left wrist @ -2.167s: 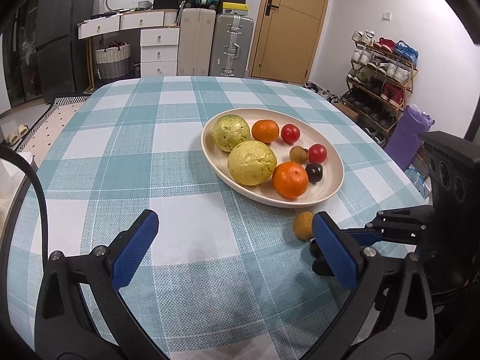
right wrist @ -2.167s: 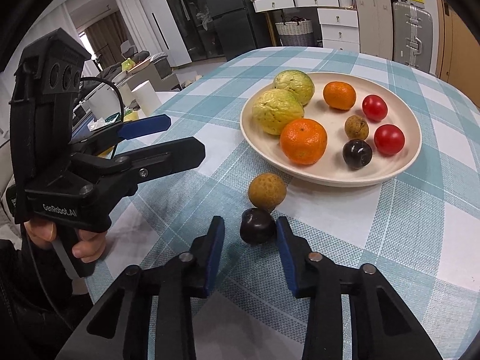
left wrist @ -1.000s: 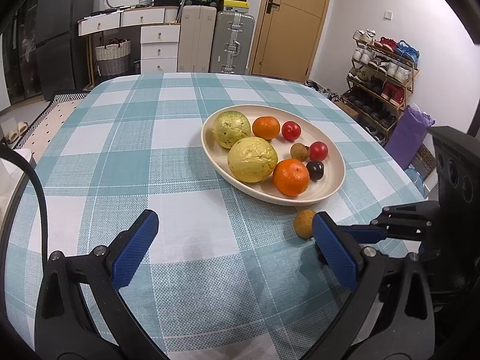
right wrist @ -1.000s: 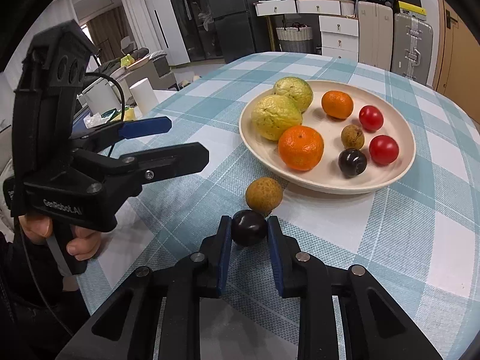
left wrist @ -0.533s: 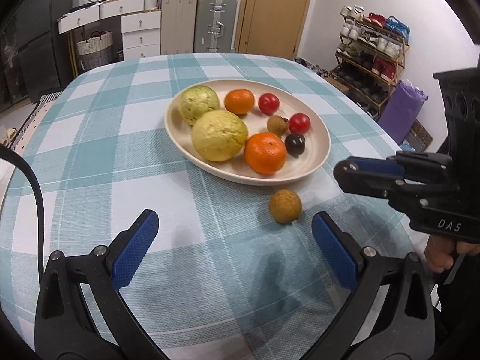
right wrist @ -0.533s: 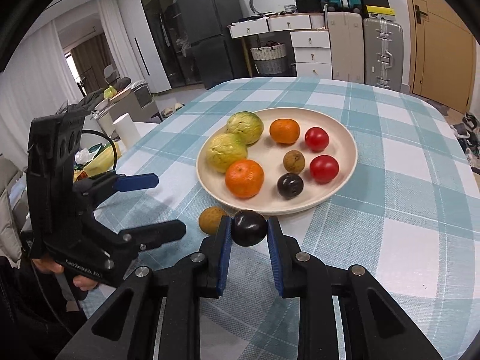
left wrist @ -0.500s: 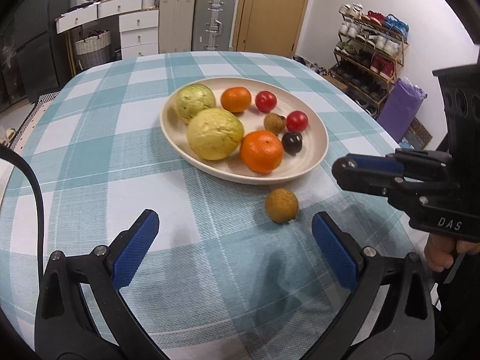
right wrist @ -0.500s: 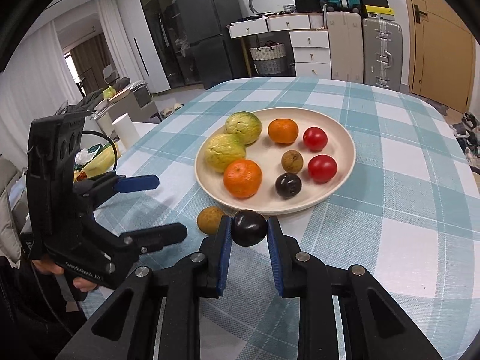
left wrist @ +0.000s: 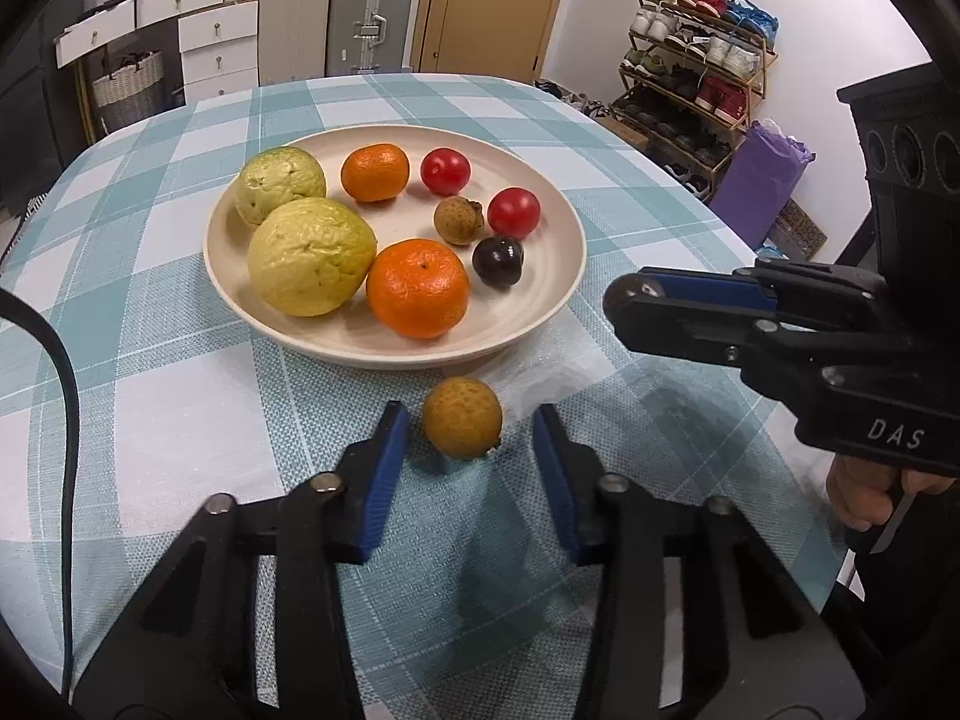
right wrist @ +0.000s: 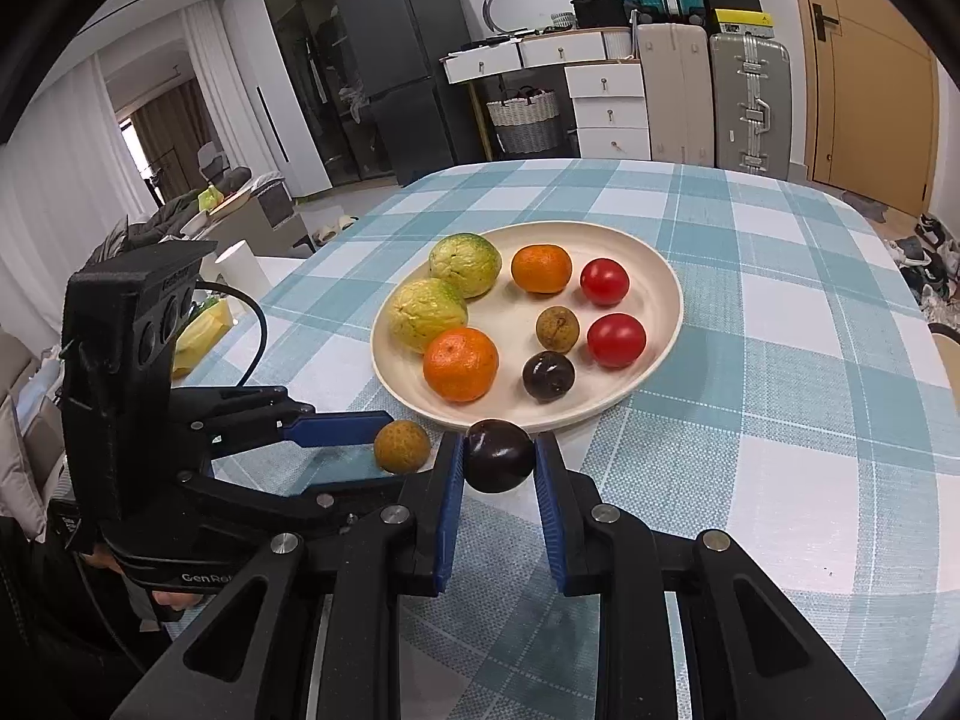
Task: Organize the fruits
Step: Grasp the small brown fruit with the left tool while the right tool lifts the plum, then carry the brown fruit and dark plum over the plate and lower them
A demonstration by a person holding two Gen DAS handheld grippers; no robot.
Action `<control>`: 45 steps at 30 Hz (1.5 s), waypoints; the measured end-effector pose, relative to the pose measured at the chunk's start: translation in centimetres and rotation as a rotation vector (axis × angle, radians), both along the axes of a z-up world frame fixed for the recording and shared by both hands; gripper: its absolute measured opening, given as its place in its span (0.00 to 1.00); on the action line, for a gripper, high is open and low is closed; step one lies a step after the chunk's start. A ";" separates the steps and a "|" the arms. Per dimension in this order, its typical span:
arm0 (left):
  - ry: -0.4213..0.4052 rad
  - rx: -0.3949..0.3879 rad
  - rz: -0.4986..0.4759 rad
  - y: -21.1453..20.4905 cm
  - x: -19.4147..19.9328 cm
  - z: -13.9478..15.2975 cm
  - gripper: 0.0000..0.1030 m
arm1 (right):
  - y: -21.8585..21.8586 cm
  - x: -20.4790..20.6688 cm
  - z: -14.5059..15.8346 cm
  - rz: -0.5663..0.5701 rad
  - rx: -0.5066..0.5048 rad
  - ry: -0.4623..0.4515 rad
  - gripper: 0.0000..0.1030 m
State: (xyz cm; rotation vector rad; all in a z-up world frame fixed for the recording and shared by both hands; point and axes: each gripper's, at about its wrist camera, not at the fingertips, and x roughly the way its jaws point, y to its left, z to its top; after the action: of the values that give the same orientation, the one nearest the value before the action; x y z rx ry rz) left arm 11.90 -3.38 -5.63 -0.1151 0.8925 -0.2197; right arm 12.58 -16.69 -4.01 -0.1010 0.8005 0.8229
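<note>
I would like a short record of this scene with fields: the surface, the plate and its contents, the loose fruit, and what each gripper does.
surface: table with teal checked cloth
plate: two yellow-green fruits, two oranges, two red fruits, one brown fruit, one dark plum
loose fruit: brown round fruit on the cloth, just outside the plate
left gripper: jaws closing, the brown round fruit between them, pads not yet touching it
right gripper: shut on a dark plum, near the plate's rim

Brown longan [left wrist: 461, 417] on cloth beside plate [left wrist: 546, 306] of fruit
</note>
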 end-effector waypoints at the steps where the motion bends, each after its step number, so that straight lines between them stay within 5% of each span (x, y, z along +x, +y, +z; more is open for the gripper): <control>1: 0.002 -0.006 -0.002 0.1 0.1 0.0 0.25 | 0.0 0.0 0.0 -0.001 0.000 -0.001 0.23; 22: -0.162 -0.034 0.031 1.9 -1.1 4.3 0.23 | -0.6 0.5 0.5 -0.050 0.035 -0.033 0.23; 45: -0.183 0.053 0.043 2.0 6.0 5.6 0.23 | 1.0 5.9 2.2 -0.064 0.038 -0.057 0.23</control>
State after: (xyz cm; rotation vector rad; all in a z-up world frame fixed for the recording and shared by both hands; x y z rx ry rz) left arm 17.90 -1.40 -0.01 -0.0638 0.7120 -0.1641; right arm 18.44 -15.72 -1.78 -0.0648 0.7309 0.7708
